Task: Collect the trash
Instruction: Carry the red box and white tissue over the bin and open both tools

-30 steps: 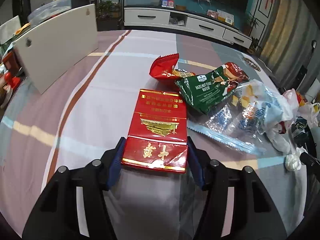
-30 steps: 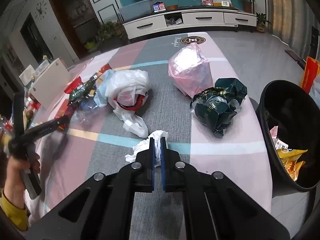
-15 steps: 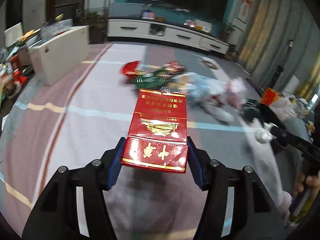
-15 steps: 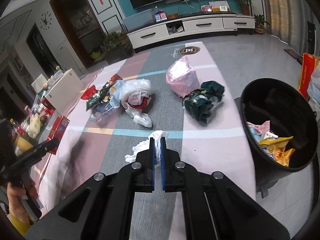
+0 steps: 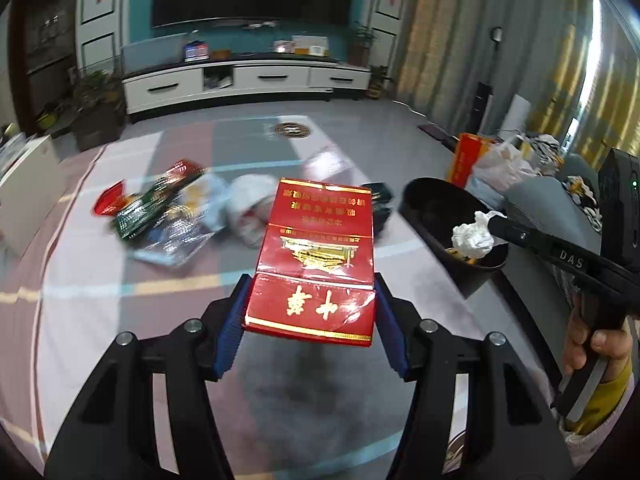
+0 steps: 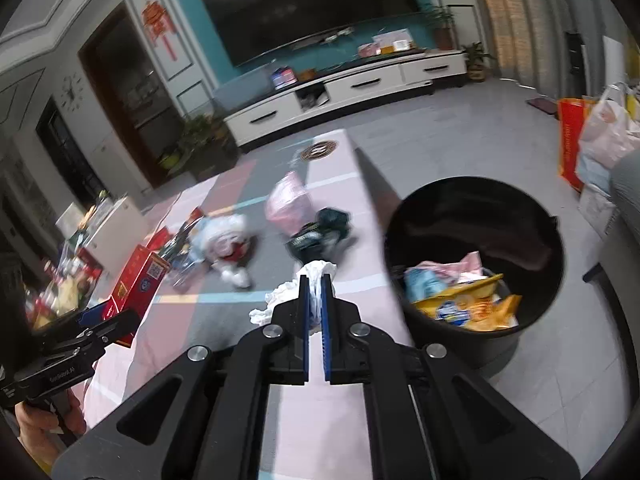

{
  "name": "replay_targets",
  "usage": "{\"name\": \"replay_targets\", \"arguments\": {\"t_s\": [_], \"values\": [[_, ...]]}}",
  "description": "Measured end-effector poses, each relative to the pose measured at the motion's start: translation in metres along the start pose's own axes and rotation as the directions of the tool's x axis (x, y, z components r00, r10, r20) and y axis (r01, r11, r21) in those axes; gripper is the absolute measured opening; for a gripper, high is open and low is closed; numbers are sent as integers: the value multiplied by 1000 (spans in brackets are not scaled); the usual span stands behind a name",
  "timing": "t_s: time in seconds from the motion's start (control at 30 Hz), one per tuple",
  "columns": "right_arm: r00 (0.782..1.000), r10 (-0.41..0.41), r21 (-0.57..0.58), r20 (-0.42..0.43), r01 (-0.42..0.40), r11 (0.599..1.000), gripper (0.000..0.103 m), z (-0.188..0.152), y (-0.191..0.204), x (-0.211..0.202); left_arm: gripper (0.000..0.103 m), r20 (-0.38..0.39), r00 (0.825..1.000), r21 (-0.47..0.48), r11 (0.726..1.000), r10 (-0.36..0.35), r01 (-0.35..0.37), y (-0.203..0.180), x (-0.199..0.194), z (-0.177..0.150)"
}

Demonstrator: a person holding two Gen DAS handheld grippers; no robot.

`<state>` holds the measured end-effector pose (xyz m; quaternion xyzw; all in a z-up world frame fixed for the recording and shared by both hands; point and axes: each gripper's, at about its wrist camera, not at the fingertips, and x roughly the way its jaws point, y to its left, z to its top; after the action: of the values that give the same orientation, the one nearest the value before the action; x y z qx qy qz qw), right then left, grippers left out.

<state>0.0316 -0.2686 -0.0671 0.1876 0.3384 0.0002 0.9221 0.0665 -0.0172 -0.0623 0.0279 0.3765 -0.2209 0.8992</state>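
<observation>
both hands are rising and swinging toward the bin since a second ago, the bench litter now sliding off to the left and blurring. nearest in the left wrist view, the left gripper (image 5: 312,312) is holding its blue jaws partly spread and pressing on the sides of a flat red carton with gold lettering (image 5: 316,256), which is sticking out forward above the striped pink and grey bench (image 5: 100,320). in the right wrist view, the right gripper (image 6: 315,284) is keeping its jaws almost fully together, pinching a crumpled white tissue (image 6: 318,270) whose loose folds are spilling out to the left of the tips. seen from the left camera, that tissue (image 5: 472,236) is hanging over the near rim of a round black plastic bin (image 5: 432,208), and a hand (image 5: 596,344) in a yellow sleeve is gripping the right tool's handle. the bin (image 6: 556,280) is standing on the floor just beside the bench edge, already carrying yellow snack wrappers (image 6: 464,304). farther along the bench, a dark green crumpled bag (image 6: 320,236), a pink plastic bag (image 6: 290,200) and a white plastic bag (image 6: 226,236) are lying apart, with green and red snack wrappers (image 5: 156,204) beyond.
</observation>
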Motion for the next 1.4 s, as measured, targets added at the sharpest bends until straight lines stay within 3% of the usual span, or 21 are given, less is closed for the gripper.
{"name": "replay_targets", "arguments": {"t_s": [0.63, 1.13, 1.2, 1.3, 1.33, 1.4], "values": [[988, -143, 142, 51, 135, 981, 6, 9, -94, -1, 60, -19, 995, 187, 977, -98, 100, -128, 86, 59], [978, -206, 195, 16, 199, 960, 8, 19, -133, 29, 61, -64, 994, 272, 957, -83, 97, -175, 144, 68], [978, -209, 208, 14, 201, 957, 13, 18, -135, 29, 62, -65, 994, 274, 957, -84, 98, -177, 146, 68], [976, -215, 229, 18, 205, 952, 28, 17, -142, 27, 70, -60, 995, 270, 958, -84, 98, -178, 147, 69], [976, -217, 234, 19, 206, 950, 38, 17, -143, 26, 73, -60, 994, 269, 958, -86, 99, -178, 147, 69], [977, -214, 247, 23, 202, 948, 40, 18, -145, 23, 73, -55, 995, 267, 959, -84, 95, -178, 146, 69]]}}
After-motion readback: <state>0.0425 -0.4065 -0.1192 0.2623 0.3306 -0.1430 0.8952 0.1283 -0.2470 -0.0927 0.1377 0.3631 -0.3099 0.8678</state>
